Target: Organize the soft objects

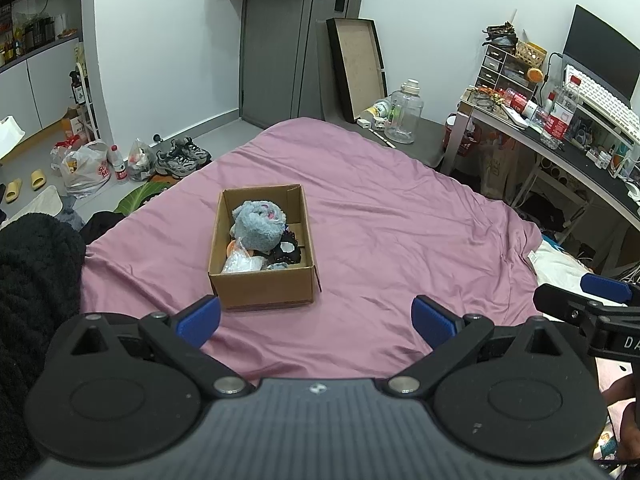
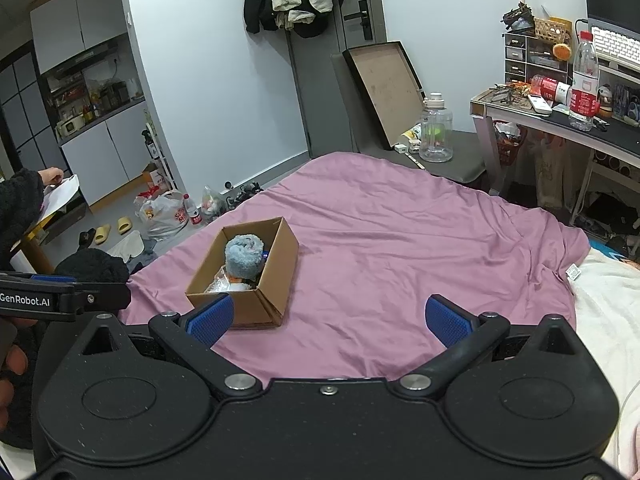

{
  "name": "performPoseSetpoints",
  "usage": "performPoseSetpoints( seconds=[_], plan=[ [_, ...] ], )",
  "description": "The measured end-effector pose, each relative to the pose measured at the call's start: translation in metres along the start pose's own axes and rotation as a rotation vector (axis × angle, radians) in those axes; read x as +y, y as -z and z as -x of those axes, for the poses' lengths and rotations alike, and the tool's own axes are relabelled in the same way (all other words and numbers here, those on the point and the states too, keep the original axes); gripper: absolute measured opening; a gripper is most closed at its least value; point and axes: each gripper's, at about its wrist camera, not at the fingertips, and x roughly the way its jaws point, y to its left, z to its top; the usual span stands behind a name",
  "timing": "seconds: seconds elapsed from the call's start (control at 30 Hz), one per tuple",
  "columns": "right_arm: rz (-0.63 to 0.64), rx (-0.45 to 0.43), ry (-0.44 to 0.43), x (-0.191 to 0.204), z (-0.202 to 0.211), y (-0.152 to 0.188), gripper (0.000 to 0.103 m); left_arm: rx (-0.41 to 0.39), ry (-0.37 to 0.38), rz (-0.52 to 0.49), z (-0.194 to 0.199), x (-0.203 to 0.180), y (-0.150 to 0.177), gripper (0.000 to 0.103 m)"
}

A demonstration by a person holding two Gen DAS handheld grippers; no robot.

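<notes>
One open brown cardboard box (image 1: 262, 276) of soft things is set on a mauve bedsheet (image 1: 400, 220), with two spread, empty grippers held above the near edge.

The left gripper (image 1: 316, 320) and the right gripper (image 2: 328, 320) are each seen with blue-padded fingers wide apart and nothing gripped between them. Inside the box a fluffy grey-blue plush bundle (image 1: 258, 226) is piled uppermost, over a black item (image 1: 286, 254) and a clear plastic bag (image 1: 240, 262); further contents cannot be told apart. The sheet between grippers and box is bare. A black fleece sleeve (image 1: 36, 280) is seen at the left edge. Beyond the bed, one large clear water jug (image 1: 404, 114), one pair of grey trainers (image 1: 182, 156), two yellow slippers (image 1: 26, 184) and one cluttered desk (image 1: 560, 136) are seen.
</notes>
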Motion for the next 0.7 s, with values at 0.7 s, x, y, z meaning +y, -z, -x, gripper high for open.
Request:
performPoseSetpoints(
  seconds=[0.7],
  plan=[
    [0.028, 0.017, 0.002, 0.016, -0.009, 0.005, 0.103, 0.001, -0.001, -0.009, -0.007, 0.0, 0.006, 0.101]
  ],
)
